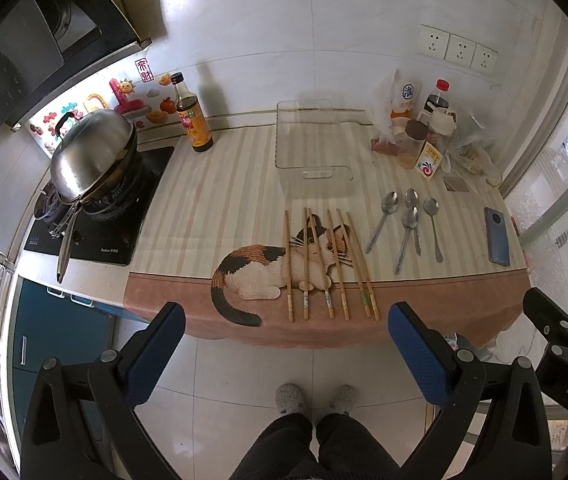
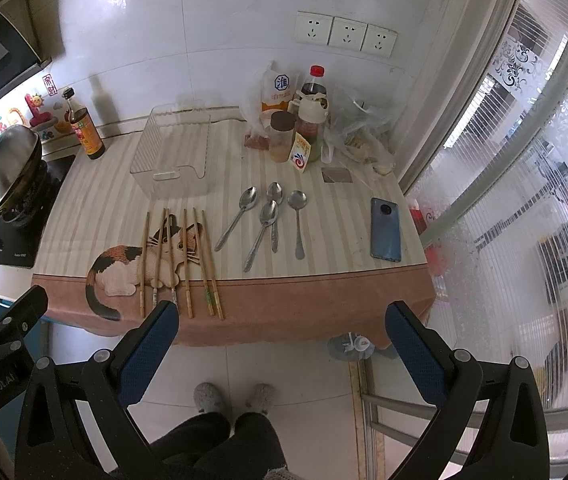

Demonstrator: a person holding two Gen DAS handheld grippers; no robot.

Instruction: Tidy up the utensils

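Several wooden chopsticks [image 1: 326, 264] lie side by side near the table's front edge, over a cat picture on the mat; they also show in the right wrist view [image 2: 183, 264]. Several metal spoons [image 1: 406, 226] lie to their right, also in the right wrist view [image 2: 269, 224]. A clear plastic bin [image 1: 312, 146] stands empty behind them, also in the right wrist view [image 2: 173, 152]. My left gripper [image 1: 286, 316] is open and empty, held back from the table's front edge. My right gripper [image 2: 281, 314] is open and empty, also off the front edge.
A blue phone [image 2: 384, 229] lies at the table's right. Bottles, jars and bags [image 2: 300, 128] crowd the back right. A dark sauce bottle [image 1: 191, 114] stands at the back left. A lidded wok [image 1: 91, 156] sits on the stove at left. A glass door [image 2: 524, 200] is at right.
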